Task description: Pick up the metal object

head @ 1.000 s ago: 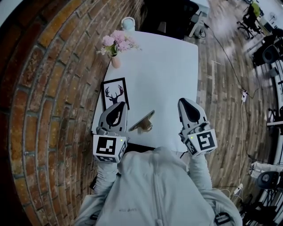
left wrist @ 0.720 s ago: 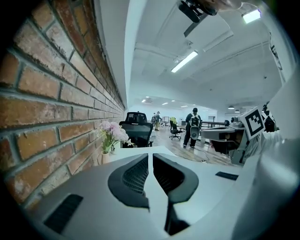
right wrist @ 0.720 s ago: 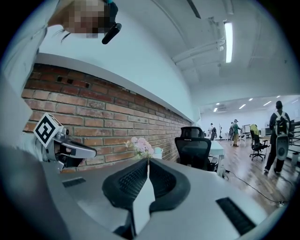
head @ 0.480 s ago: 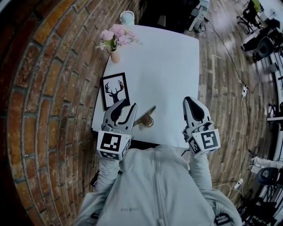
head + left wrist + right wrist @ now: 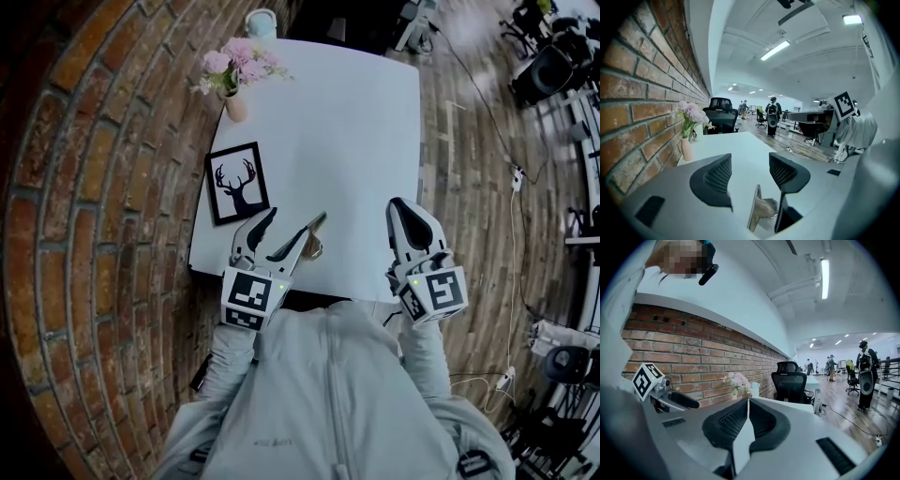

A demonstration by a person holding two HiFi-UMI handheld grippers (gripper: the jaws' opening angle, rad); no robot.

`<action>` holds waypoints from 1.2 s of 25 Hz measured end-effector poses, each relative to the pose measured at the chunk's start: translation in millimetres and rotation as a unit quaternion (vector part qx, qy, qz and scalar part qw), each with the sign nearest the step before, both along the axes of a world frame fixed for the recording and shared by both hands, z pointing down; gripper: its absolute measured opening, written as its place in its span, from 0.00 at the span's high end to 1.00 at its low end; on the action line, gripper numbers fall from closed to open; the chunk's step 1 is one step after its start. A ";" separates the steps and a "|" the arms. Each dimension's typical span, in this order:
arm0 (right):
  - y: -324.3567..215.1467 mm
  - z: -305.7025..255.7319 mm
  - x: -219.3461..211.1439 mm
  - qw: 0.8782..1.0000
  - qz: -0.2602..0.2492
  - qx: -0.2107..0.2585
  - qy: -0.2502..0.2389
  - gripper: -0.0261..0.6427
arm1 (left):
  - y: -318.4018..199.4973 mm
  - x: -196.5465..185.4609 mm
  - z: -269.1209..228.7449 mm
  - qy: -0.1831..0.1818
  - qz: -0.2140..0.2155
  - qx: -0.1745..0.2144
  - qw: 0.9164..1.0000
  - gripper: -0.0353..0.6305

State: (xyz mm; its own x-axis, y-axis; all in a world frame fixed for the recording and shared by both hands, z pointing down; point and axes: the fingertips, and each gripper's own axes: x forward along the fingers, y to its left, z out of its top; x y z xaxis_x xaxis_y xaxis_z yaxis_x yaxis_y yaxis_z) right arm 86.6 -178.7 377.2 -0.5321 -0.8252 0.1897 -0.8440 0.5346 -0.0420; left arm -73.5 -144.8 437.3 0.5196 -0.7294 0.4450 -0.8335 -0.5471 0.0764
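**Left tongs spread at the metal object**

At the tabletop's (image 5: 347,141) near edge, our left tongs (image 5: 751,169) have just been opening; the metal object (image 5: 757,212) stands between the jaws, unpinched. Our right tongs (image 5: 746,405) are pressed together, empty. Farther off: deer picture (image 5: 236,183), flowers (image 5: 231,75).

A brick wall (image 5: 84,187) runs along the left, with a white table (image 5: 366,122) set against it on a wood-plank floor (image 5: 469,178). A black office chair (image 5: 721,118) stands at the table's far end. Strip lights (image 5: 776,50) glow on the white ceiling. More desks and chairs fill the far right.
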 end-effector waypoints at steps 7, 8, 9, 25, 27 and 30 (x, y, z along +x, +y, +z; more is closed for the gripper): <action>2.2 9.7 5.7 1.000 0.006 -0.014 -0.004 0.92 | 15.0 16.4 53.5 -0.010 0.025 -0.059 0.998 0.54; 2.9 11.4 7.0 1.000 0.007 -0.016 -0.005 0.92 | 17.0 18.4 60.6 -0.013 0.028 -0.065 0.997 0.54; 3.8 13.2 8.4 1.000 0.008 -0.019 -0.005 0.92 | 19.1 20.4 67.6 -0.018 0.031 -0.071 0.997 0.53; 16.1 36.2 24.7 0.998 0.016 -0.056 -0.005 0.92 | 44.9 48.2 160.5 -0.123 0.100 -0.125 0.979 0.51; 17.4 37.9 25.4 0.998 0.015 -0.060 -0.004 0.92 | 44.6 48.2 167.6 -0.132 0.101 -0.128 0.978 0.51; 19.3 40.4 24.8 0.998 0.012 -0.065 -0.003 0.92 | 44.1 48.6 178.5 -0.148 0.105 -0.130 0.975 0.51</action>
